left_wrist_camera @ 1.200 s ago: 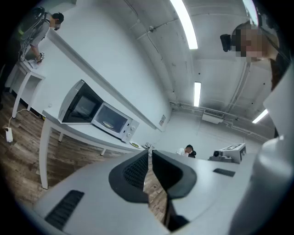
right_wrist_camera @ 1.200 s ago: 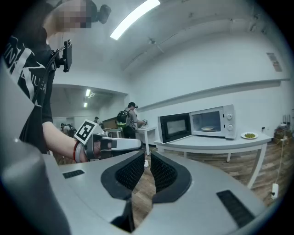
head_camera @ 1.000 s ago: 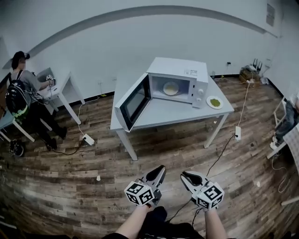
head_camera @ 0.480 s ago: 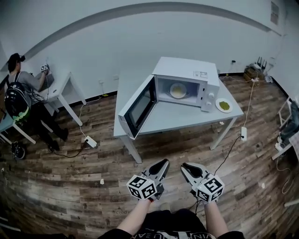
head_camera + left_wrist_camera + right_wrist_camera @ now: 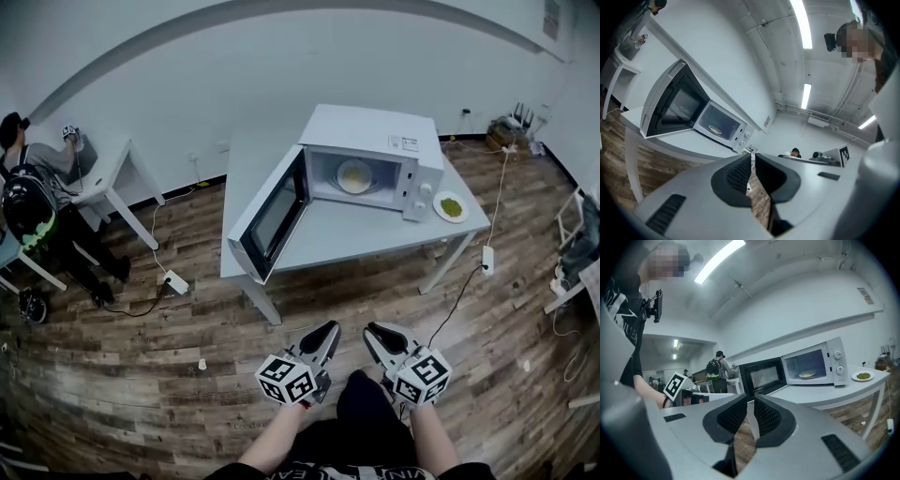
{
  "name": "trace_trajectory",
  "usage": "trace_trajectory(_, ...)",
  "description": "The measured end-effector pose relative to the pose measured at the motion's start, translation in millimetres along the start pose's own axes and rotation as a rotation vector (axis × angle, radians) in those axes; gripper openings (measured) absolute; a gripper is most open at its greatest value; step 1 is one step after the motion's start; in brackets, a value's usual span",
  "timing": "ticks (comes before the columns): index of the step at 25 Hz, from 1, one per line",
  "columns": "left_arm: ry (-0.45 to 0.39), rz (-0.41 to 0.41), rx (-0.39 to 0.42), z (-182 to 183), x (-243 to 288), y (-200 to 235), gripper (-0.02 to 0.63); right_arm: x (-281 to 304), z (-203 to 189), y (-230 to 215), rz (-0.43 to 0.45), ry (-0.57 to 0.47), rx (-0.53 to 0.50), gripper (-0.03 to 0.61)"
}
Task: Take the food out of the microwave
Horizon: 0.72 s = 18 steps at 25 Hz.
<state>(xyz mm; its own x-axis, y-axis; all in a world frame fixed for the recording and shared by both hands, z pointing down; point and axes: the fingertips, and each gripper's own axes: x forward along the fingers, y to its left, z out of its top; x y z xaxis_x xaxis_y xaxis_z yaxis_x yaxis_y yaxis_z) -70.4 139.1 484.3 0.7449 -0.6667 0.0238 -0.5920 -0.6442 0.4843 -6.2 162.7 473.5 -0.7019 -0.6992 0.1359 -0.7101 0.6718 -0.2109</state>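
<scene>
While the microwave (image 5: 375, 131) stands open, left gripper (image 5: 327, 332) and right gripper (image 5: 372, 332) sit clenched, empty

At the bottom centre of the head view we hold our left gripper (image 5: 327, 330) and right gripper (image 5: 371, 331) side by side, pointing up-frame, jaws together and empty, forearms (image 5: 272, 439) bare below.

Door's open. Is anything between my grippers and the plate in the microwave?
Nothing visible. The microwave door is swung wide to the left and the plate of food sits exposed in the cavity. Only bare floor and the front of the table lie between it and the left gripper and right gripper.
</scene>
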Motion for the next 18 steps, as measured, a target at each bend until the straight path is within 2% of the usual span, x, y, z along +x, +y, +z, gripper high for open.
trace_trajectory(7, 0.004, 0.016, -0.016, 7, 31, 29, 0.031, 35, -2, -29, 0.014, 0.024, 0.003, 0.063)
trace_trajectory(12, -0.003, 0.039, -0.033, 21, 62, 56, 0.031, 60, 3, -59, 0.013, 0.040, 0.016, 0.063)
trace_trajectory(18, 0.007, 0.031, -0.030, 32, 104, 72, 0.031, 83, 12, -105, -0.006, 0.049, 0.038, 0.063)
